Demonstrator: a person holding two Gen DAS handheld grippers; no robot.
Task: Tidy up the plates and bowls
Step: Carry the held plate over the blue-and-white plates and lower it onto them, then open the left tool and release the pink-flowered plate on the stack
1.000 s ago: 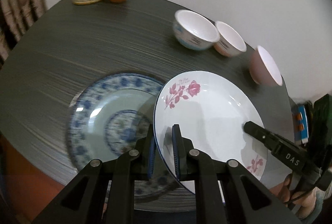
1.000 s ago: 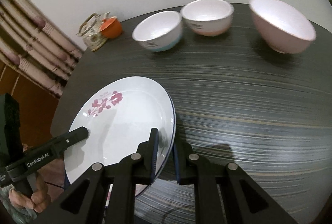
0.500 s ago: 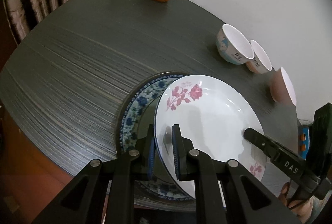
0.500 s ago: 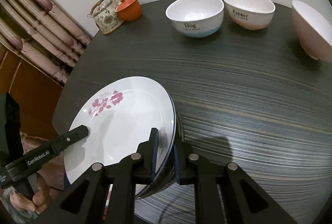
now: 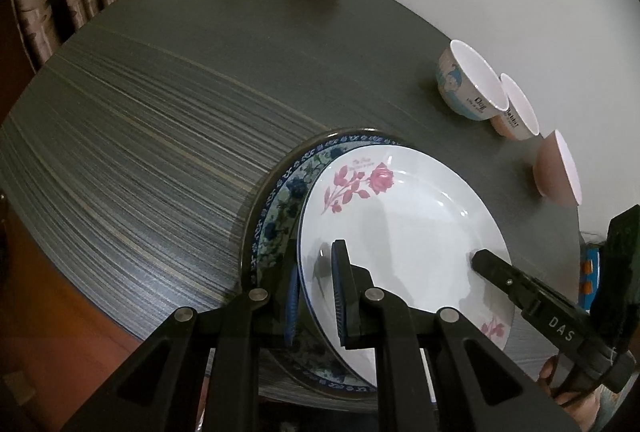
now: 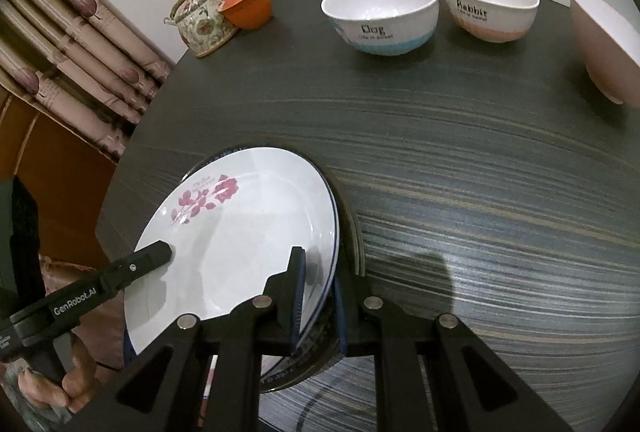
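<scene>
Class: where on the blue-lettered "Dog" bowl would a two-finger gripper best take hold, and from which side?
Grip the white Dog bowl at its thin upright rim, coming from above on the near side: one finger inside, one outside. It stands open-mouth up, and the Rabbit bowl crowds its right flank.

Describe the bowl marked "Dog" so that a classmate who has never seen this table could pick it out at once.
On the dark round table, three bowls stand along the far edge by the wall. The Dog bowl is the one nearest the teapot. It alone has a blue base; the Rabbit bowl beside it has a pink one.
</scene>
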